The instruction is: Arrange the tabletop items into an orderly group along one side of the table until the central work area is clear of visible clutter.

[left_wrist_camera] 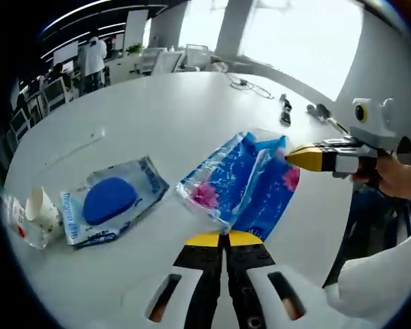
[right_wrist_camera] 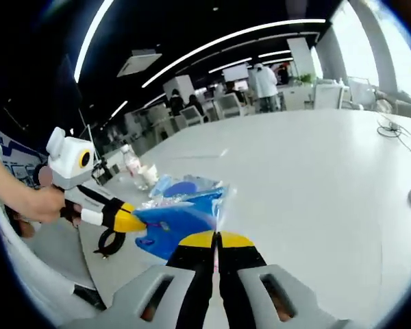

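A blue and pink plastic packet [left_wrist_camera: 243, 179] is held by two edges above the white table [left_wrist_camera: 171, 116]. My left gripper [left_wrist_camera: 225, 238] is shut on its near edge. The right gripper [left_wrist_camera: 296, 157] comes in from the right and pinches the packet's far corner. In the right gripper view, my right gripper [right_wrist_camera: 217, 238] is shut on the same packet [right_wrist_camera: 181, 221], and the left gripper [right_wrist_camera: 131, 222] grips it from the left. A second clear packet with a blue oval inside [left_wrist_camera: 111, 201] lies flat to the left; I also see that second packet [right_wrist_camera: 181, 186] beyond the held one.
A paper cup [left_wrist_camera: 41, 207] and a clear plastic bottle [left_wrist_camera: 17, 225] stand near the table's left edge. A black device [left_wrist_camera: 285, 110] and a cable [left_wrist_camera: 250, 86] lie at the far side. Chairs and people are beyond the table.
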The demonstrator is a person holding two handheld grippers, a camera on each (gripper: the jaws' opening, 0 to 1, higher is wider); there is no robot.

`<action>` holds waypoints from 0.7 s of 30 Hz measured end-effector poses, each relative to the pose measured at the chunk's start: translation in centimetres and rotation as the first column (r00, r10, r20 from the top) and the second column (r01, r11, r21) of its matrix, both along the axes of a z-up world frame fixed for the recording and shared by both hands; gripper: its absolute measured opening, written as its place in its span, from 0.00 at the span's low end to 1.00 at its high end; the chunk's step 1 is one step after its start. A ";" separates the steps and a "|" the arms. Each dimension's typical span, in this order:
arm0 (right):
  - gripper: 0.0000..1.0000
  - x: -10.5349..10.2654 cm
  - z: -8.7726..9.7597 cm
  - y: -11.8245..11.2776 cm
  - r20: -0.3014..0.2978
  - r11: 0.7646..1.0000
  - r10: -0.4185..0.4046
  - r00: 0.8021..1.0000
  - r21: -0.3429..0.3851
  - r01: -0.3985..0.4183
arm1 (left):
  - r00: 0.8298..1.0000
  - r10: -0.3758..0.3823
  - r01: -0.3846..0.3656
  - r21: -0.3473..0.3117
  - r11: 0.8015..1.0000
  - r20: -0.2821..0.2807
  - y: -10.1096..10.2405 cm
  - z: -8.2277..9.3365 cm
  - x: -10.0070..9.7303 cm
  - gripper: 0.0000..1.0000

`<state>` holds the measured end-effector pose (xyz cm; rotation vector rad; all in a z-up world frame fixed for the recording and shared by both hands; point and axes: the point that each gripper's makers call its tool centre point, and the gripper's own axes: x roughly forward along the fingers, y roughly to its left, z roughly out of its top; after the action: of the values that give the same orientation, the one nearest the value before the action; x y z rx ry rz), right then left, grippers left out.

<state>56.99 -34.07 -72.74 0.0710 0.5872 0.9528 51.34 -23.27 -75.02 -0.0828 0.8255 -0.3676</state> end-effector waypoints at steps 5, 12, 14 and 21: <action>0.00 -0.1 0.2 -0.5 0.008 1.000 -0.023 1.000 -0.005 0.023 | 1.000 -0.013 0.013 -0.003 1.000 0.005 -0.1 0.0 0.8 0.00; 0.00 0.4 0.2 -1.4 0.012 0.999 -0.051 0.999 -0.009 0.051 | 1.000 -0.022 0.022 -0.020 1.000 0.010 -0.6 0.1 2.1 0.00; 0.00 0.7 0.2 -1.5 0.012 0.998 -0.054 0.998 -0.010 0.054 | 1.000 -0.023 0.023 -0.023 0.999 0.010 -0.7 0.0 2.3 0.00; 0.00 1.6 0.0 -1.3 0.012 0.998 -0.057 0.998 -0.014 0.057 | 1.000 -0.004 0.004 -0.041 0.999 0.013 -0.4 0.0 3.3 0.00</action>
<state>58.60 -35.39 -72.71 0.0696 0.5786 0.8934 54.68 -23.67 -75.05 -0.1168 0.8055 -0.3884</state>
